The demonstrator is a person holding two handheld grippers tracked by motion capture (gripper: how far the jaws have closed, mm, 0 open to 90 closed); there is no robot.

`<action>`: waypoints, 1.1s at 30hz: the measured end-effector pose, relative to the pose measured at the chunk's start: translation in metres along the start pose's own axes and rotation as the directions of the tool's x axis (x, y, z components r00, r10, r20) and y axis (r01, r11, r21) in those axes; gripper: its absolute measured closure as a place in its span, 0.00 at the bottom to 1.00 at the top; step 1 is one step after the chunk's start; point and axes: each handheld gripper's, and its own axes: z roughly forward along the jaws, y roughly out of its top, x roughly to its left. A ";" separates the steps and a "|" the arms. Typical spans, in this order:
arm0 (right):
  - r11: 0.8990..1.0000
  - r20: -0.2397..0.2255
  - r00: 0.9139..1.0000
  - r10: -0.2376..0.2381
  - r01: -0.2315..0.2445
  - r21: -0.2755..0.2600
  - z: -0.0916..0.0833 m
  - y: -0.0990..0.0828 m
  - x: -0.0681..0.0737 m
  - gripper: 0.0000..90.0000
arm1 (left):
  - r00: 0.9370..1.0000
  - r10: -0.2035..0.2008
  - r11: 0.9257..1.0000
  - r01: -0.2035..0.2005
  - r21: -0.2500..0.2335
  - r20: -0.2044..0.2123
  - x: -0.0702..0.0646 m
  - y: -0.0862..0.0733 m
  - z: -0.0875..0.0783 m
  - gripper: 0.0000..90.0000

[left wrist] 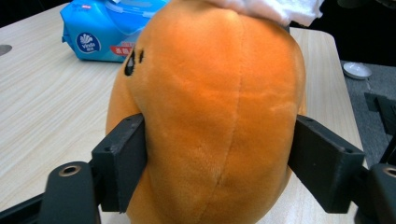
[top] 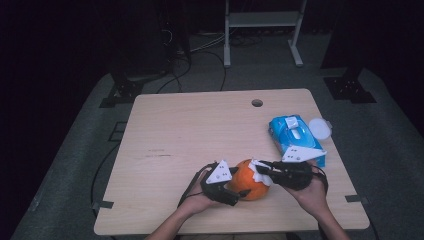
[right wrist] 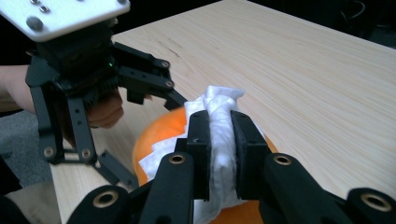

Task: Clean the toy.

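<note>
Left hand-held gripper (left wrist: 219,154) — around orange plush (left wrist: 210,116)

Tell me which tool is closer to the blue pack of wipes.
Right. The right tool, clamping a white wipe on the orange plush toy, sits beside the blue pack of wipes; the left tool grips the toy's far side.

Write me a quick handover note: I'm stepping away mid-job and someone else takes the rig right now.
Left hand-held gripper: jaws on both sides of the orange plush toy, steadying it near the table's front edge.
Right hand-held gripper: shut on a white wipe, pressed on the toy's top.
Blue wipe pack lies at the right of the table, its white lid beside it.
Done: wipe pulled, toy gripped, wipe on its top.
Left: probably wipe the remaining surface, then set the toy and wipe down.
</note>
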 end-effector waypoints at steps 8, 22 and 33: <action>0.999 0.044 0.998 0.043 -0.043 -0.006 -0.004 -0.007 -0.016 0.87 | 0.999 -0.030 0.999 0.030 -0.026 -0.011 0.004 -0.001 -0.001 0.26; 1.000 -0.028 0.999 0.023 -0.024 -0.014 0.002 -0.002 -0.001 0.88 | 0.994 -0.109 0.994 0.109 -0.029 0.020 0.014 -0.009 0.010 0.02; 0.989 -0.064 0.996 0.064 -0.072 -0.130 -0.011 0.009 0.000 0.88 | 0.999 -0.047 0.999 0.047 -0.009 0.014 0.008 0.033 -0.033 0.33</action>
